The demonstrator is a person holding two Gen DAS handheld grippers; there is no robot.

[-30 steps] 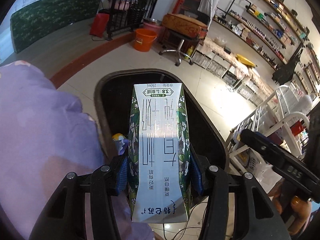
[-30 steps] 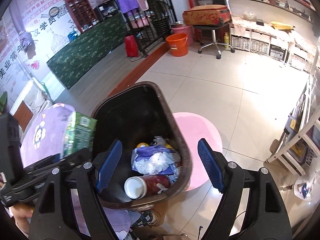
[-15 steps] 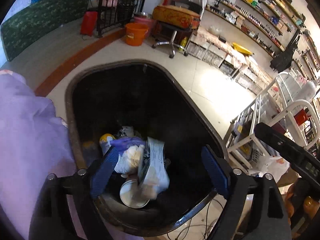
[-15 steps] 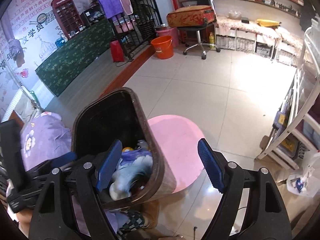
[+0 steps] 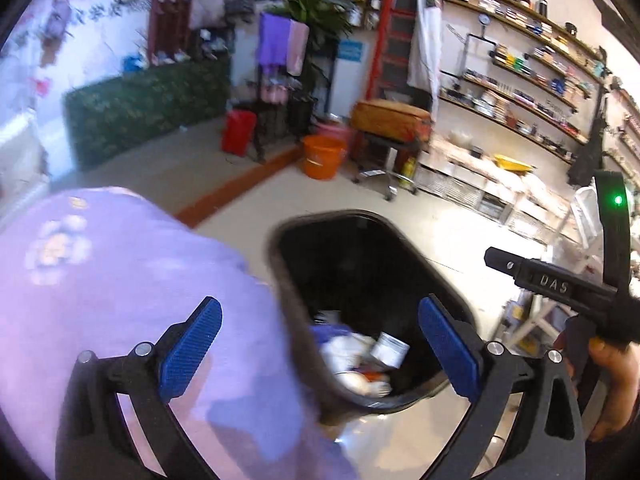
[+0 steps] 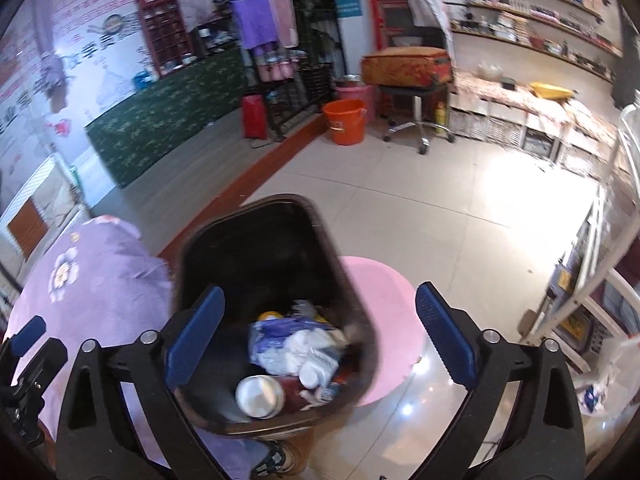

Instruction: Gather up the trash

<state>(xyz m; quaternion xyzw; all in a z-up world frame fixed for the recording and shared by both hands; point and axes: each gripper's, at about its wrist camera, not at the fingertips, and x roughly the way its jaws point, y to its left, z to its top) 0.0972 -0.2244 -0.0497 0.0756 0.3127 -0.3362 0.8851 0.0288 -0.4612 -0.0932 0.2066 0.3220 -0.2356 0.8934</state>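
A black trash bin (image 5: 360, 248) stands on the tiled floor, holding crumpled blue and white wrappers (image 6: 292, 344), a cup with a white lid (image 6: 259, 396) and a white carton (image 5: 390, 350). My left gripper (image 5: 320, 316) hovers above the bin's near rim, partly over the purple cloth. Its jaws are opening wide and nothing is between them. My right gripper (image 6: 320, 300) hangs over the bin (image 6: 260, 240) from the other side, jaws also opening, nothing between them. A hand (image 5: 612, 384) holds the right gripper's body at the left wrist view's right edge.
A purple flowered cloth (image 6: 80, 288) lies against the bin's left side. A round pink mat (image 6: 384, 300) lies to the bin's right. A white rack (image 6: 600, 260) stands at the right. An orange bucket (image 6: 344, 120) and a wheeled stool (image 6: 416, 120) stand further back.
The left gripper let go of the milk carton, which dropped into the bin. That gripper then rose and swung back toward the purple cloth. The right jaws have spread wider.
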